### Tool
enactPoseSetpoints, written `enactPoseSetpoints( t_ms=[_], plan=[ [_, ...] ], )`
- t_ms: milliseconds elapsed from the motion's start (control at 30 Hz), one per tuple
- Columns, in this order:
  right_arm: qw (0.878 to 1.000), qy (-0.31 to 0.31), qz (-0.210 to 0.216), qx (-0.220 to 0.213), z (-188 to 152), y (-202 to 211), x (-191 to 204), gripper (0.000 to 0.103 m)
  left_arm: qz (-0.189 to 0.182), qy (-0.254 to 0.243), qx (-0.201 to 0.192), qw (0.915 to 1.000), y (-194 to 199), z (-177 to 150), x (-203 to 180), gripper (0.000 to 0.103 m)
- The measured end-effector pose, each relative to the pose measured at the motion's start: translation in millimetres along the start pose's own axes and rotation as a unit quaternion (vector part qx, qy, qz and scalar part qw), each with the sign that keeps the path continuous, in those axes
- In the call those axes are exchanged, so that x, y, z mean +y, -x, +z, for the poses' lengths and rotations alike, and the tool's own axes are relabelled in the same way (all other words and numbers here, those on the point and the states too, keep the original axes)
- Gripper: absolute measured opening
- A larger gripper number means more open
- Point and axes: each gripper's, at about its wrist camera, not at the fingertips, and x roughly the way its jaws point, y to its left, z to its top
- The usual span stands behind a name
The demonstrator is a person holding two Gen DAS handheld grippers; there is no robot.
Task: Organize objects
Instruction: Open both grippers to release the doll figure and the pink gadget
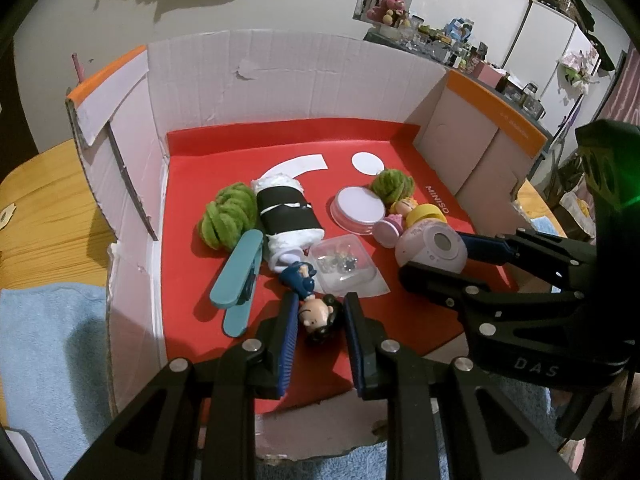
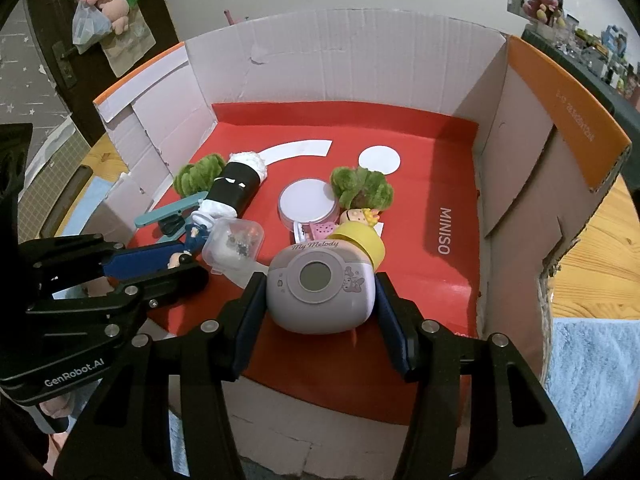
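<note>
An open cardboard box with a red floor [image 1: 400,320] [image 2: 440,184] holds the objects. My left gripper [image 1: 320,320] is around the head of a small dark-haired figurine in blue [image 1: 316,312]; its pads touch the head on both sides. My right gripper [image 2: 320,304] is closed around a pink My Melody device [image 2: 320,292], which also shows in the left wrist view [image 1: 432,248]. The right gripper also shows in the left wrist view [image 1: 436,252]. The left gripper shows in the right wrist view [image 2: 180,260] on the figurine [image 2: 178,259].
In the box lie two green yarn balls [image 1: 228,216] [image 1: 392,184], a black-and-white roll [image 1: 288,216], teal clips [image 1: 240,268], a clear case [image 1: 344,264], a round white-lidded tin [image 1: 360,208] and a yellow figurine [image 1: 424,212]. Box walls stand left, back and right. Blue towel [image 1: 48,352] lies outside.
</note>
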Motion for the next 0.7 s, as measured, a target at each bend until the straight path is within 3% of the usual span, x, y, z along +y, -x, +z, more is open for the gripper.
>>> enactPoseSetpoints(
  t_ms=[433, 533, 700],
  plan=[
    [1.0, -0.003, 0.003, -0.003, -1, 3, -1, 0.052, 0.013, -0.007, -0.01, 0.9998, 4, -1, -3, 0.024],
    [1.0, -0.002, 0.002, -0.006, -1, 5, 0, 0.053, 0.014, -0.003, -0.013, 0.9998, 6, -1, -3, 0.034],
    [1.0, 0.0, 0.0, -0.011, -3, 9, 3, 0.059, 0.017, -0.001, -0.022, 0.9996, 12, -3, -2, 0.036]
  ],
)
